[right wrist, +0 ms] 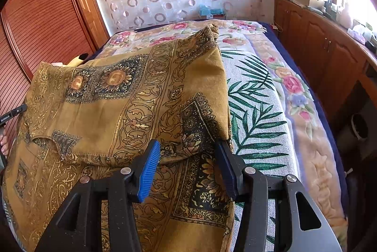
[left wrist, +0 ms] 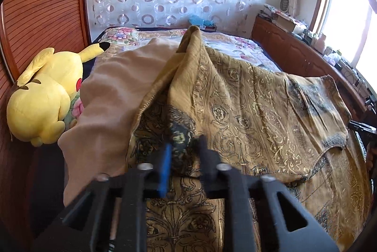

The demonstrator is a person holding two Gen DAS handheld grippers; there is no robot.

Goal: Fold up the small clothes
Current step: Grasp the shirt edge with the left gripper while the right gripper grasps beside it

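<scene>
A mustard-gold garment with dark paisley and sunflower print (left wrist: 247, 110) lies on the bed, partly folded over itself. In the left wrist view my left gripper (left wrist: 185, 146) is shut on a bunched dark-patterned edge of it, and a fold rises to a peak (left wrist: 193, 33) beyond. Its plain beige inner side (left wrist: 110, 91) shows at left. In the right wrist view the garment (right wrist: 117, 106) covers the bed's left half. My right gripper (right wrist: 188, 153) is open, with the garment's folded right edge lying between its fingers.
A yellow Pikachu plush (left wrist: 44, 91) lies at the bed's left edge by a wooden slatted wardrobe (left wrist: 42, 4). A palm-leaf cloth (right wrist: 256, 115) and floral quilt (right wrist: 299, 91) cover the bed's right side. A cluttered wooden cabinet (right wrist: 329, 47) runs along the right wall.
</scene>
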